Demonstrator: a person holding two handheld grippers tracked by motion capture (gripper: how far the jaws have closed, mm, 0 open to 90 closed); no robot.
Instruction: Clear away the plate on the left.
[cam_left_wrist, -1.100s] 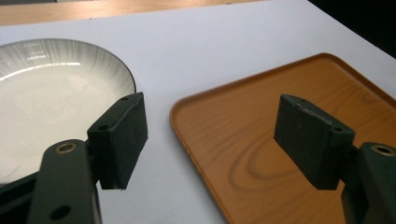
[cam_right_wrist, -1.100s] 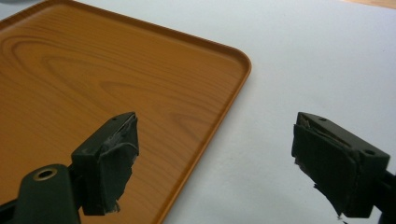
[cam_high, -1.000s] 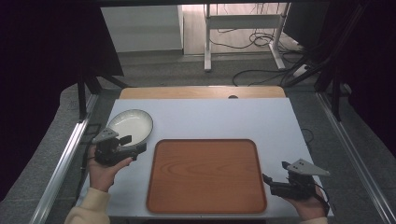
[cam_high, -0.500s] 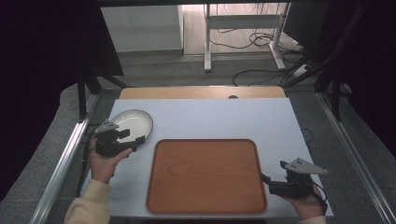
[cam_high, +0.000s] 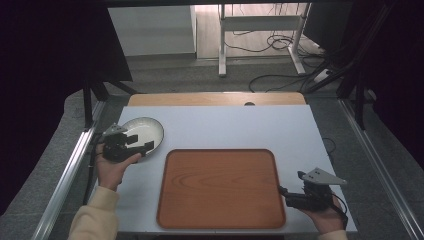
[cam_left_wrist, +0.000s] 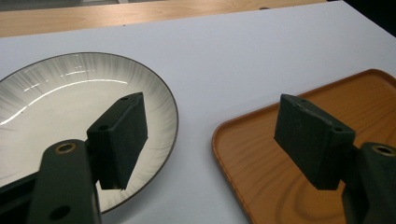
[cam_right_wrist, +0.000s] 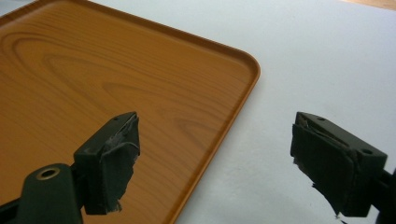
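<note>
A white plate with a dark rim (cam_high: 145, 131) lies on the table's left side, and a brown wooden tray (cam_high: 220, 187) lies empty in the middle. My left gripper (cam_high: 142, 143) hovers open at the plate's near rim. In the left gripper view its left jaw is over the plate (cam_left_wrist: 56, 102) and its right jaw over the tray's corner (cam_left_wrist: 257, 158), with nothing held in the left gripper (cam_left_wrist: 212, 140). My right gripper (cam_high: 286, 196) is open at the tray's near right edge. In the right gripper view the open right gripper (cam_right_wrist: 217, 158) straddles the tray's rim (cam_right_wrist: 233, 112).
The white tabletop (cam_high: 235, 125) ends in a wooden strip (cam_high: 215, 99) at the far edge. Metal rails (cam_high: 67, 170) run along both sides of the table. Cables lie on the floor beyond (cam_high: 280, 75).
My left hand has shifted slightly forward along the plate's near rim, still open. The right gripper has stayed where it was.
</note>
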